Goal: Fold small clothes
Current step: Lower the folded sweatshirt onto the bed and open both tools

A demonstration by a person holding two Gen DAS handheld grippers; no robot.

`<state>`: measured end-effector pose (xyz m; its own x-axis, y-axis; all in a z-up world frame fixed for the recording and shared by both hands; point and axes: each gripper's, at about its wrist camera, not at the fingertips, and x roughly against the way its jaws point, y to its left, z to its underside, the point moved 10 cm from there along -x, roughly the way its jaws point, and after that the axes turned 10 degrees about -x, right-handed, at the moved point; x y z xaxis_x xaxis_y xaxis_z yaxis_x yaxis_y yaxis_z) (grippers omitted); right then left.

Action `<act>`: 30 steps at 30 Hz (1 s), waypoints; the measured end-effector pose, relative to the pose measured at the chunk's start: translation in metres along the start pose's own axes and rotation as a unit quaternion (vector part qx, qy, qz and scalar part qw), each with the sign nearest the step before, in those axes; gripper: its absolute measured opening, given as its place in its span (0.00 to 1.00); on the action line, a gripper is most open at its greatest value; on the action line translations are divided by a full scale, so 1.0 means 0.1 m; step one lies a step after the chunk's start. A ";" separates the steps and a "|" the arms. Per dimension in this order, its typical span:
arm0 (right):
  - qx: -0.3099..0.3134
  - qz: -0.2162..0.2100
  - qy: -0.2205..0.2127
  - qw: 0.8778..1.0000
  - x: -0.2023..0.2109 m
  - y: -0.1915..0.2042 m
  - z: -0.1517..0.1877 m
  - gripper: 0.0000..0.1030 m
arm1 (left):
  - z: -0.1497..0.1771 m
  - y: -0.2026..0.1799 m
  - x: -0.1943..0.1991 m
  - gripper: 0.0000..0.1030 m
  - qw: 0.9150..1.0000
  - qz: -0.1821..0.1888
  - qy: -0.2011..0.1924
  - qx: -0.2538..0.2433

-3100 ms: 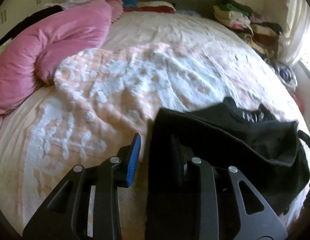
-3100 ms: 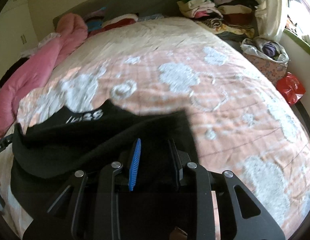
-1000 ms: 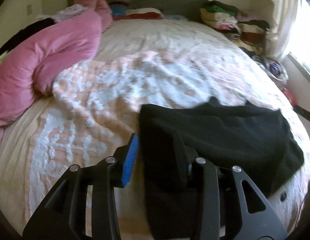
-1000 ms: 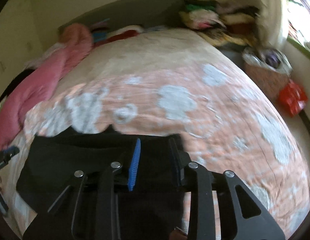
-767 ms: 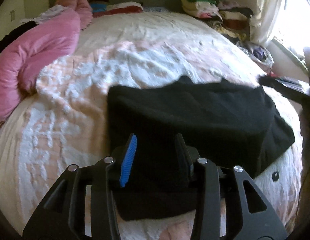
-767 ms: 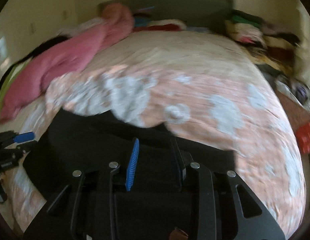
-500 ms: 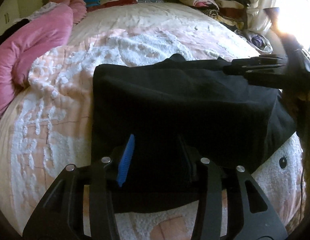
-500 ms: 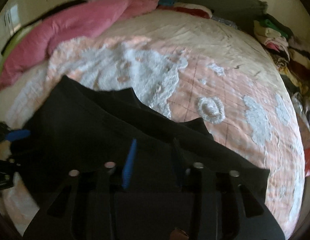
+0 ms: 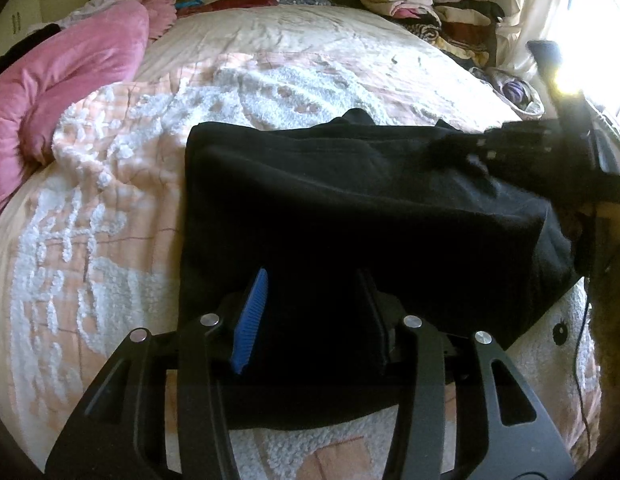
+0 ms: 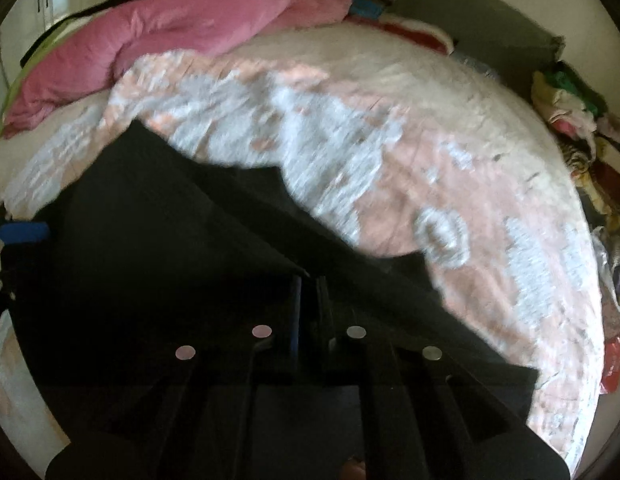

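Black garment (image 9: pixel 350 208) lies spread on the peach-and-white bedspread (image 9: pixel 110 208), and it is the landmark for everything else here. The left gripper (image 9: pixel 310 300) hangs over the garment's near edge, its blue-padded finger (image 9: pixel 252 316) and its dark one standing a fair way apart with black cloth running between them; whether the pads actually press the cloth I cannot tell. The left wrist view alone shows the right gripper (image 9: pixel 522 148) from outside, reaching in over the garment's far right corner, where the fabric is bunched and lifted off the bed against bright window glare. The right wrist view, rather blurred, gives what that one cannot: the right gripper's own fingers (image 10: pixel 296 312) drawn tight together, pinching a raised ridge of the black garment (image 10: pixel 158 248) that slopes away from them. It also catches a bit of the left gripper's blue pad (image 10: pixel 22 232) at the garment's far left edge. Beyond the garment, toward the head of the bed, a pink comforter (image 9: pixel 66 76) is heaped along the left side, plain in both views. A stack of folded clothes (image 9: pixel 426 16) sits past the garment's far right, sharp from the left wrist but only a smear at the frame edge from the right.
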<state>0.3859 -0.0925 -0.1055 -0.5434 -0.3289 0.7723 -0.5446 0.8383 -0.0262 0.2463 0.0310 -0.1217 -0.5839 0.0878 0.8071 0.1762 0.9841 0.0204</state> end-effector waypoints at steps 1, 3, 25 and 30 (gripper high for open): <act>-0.009 0.008 -0.012 1.000 0.03 -0.04 -0.06 0.06 | 0.00 0.00 0.00 0.37 1.000 0.000 0.000 0.000; -0.026 0.026 -0.029 0.999 0.04 -0.13 -0.17 0.06 | 0.00 0.00 0.00 0.37 1.000 0.000 0.000 0.001; -0.240 0.124 -0.003 0.963 0.45 -1.68 0.62 0.36 | -0.50 0.21 -0.03 0.49 0.999 -0.024 -0.026 0.033; -0.246 0.116 0.012 0.962 0.33 -1.62 0.77 0.12 | -0.54 0.35 -0.30 0.49 0.998 -0.045 0.007 0.040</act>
<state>0.4066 -0.2730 -0.1245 -0.5953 -0.1028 0.7969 -0.0387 0.9943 0.0993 0.3133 0.0546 -0.1134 -0.5824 -0.0028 0.8129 0.0596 0.9972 0.0462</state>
